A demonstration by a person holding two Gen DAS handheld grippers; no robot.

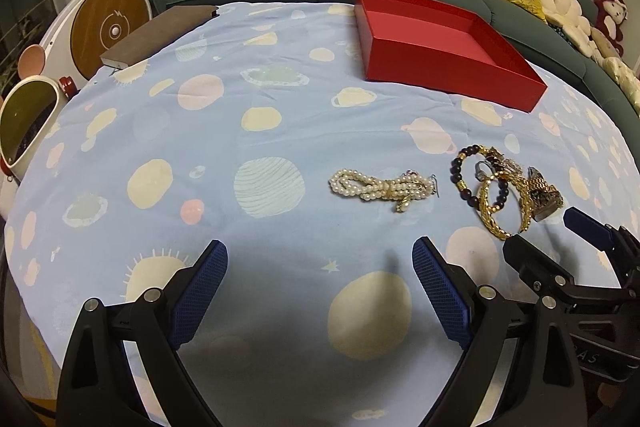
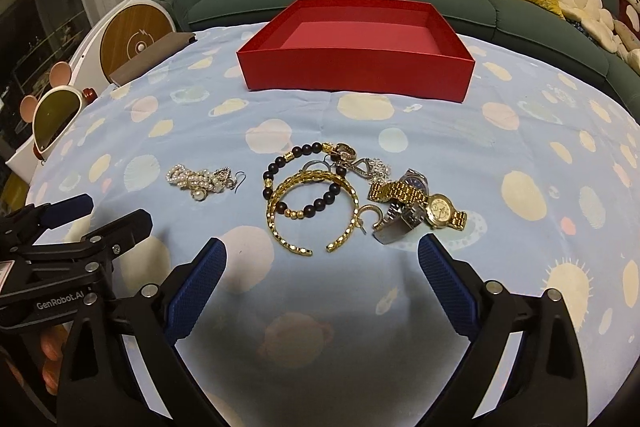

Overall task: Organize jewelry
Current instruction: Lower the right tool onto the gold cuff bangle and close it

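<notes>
Right wrist view: right hand-held gripper (image 2: pixel 320 275) is released, jaws spread, empty, above the counter cloth (image 2: pixel 520 147). Left hand-held gripper (image 1: pixel 320 279) is likewise released. Gold bangle (image 2: pixel 312 211), beaded bracelet (image 2: pixel 304 179) and watches (image 2: pixel 420 203) lie piled just ahead; pearl strand (image 2: pixel 200 179) lies apart, left. Red box (image 2: pixel 356 67) sits behind.

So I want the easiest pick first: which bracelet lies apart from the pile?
The pearl bracelet, alone left of the tangled heap; the others overlap.
</notes>
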